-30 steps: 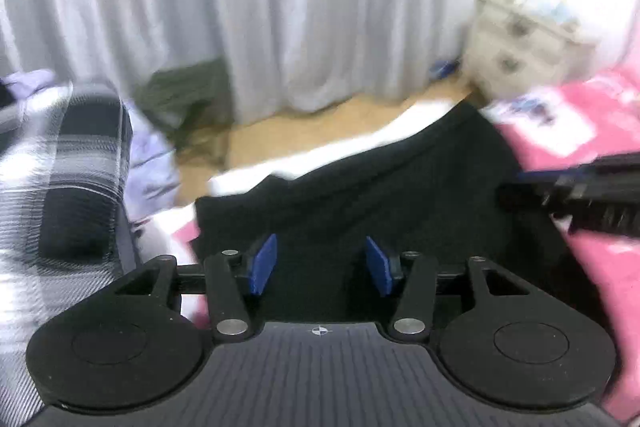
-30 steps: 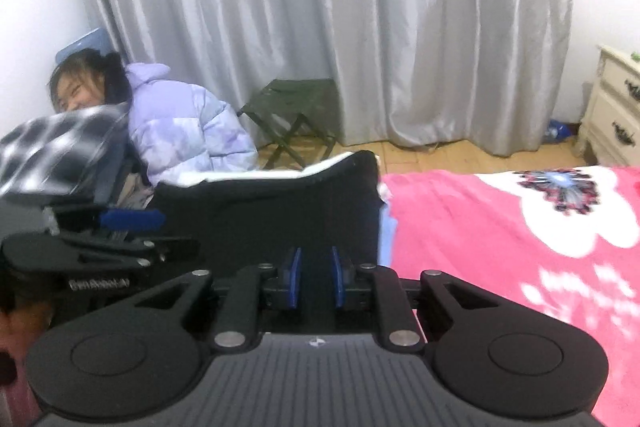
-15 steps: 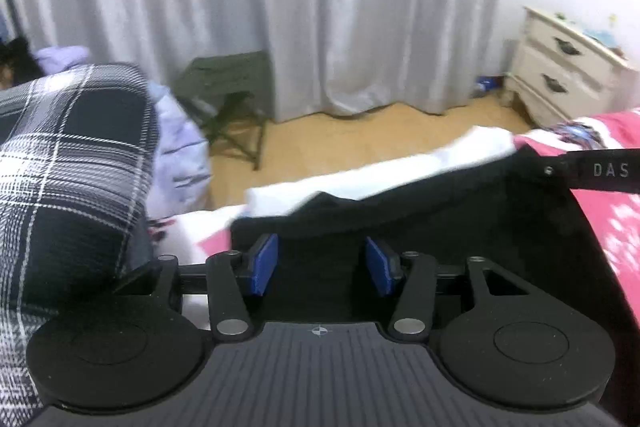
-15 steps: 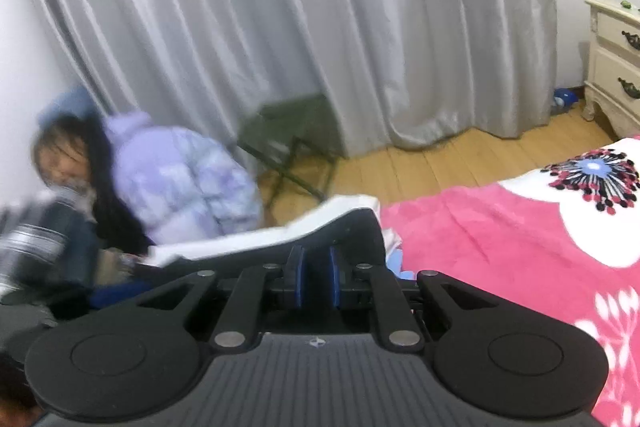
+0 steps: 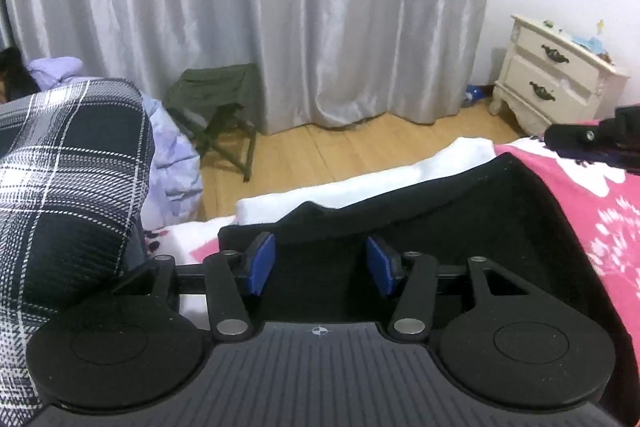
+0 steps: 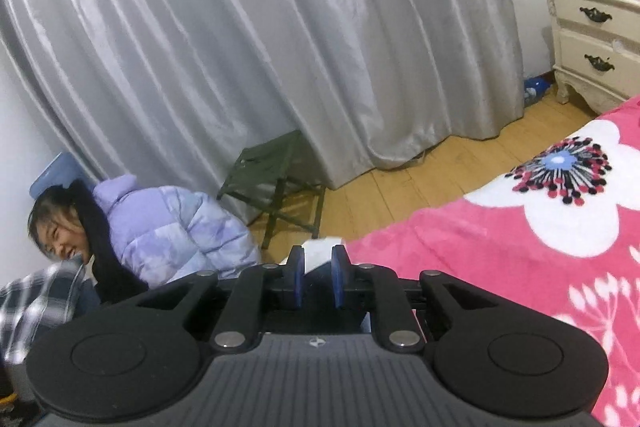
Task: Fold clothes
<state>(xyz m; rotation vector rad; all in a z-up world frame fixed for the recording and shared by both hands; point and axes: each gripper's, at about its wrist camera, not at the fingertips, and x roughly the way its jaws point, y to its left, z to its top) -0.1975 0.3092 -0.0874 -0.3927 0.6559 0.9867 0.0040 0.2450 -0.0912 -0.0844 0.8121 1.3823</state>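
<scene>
One black soft-knit garment (image 5: 420,227) lies on the pink floral bed blanket (image 6: 500,247), limp and light; take it at a hem corner. Left tool (image 5: 320,267) stands released above it. Right tool (image 6: 316,275) is opening, nothing clamped.

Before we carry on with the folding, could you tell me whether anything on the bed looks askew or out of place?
The black garment is not lying flat: its far edge stands up in an uneven ridge over the white cloth at the edge of the pink blanket. Nothing looks spilled or damaged.
</scene>
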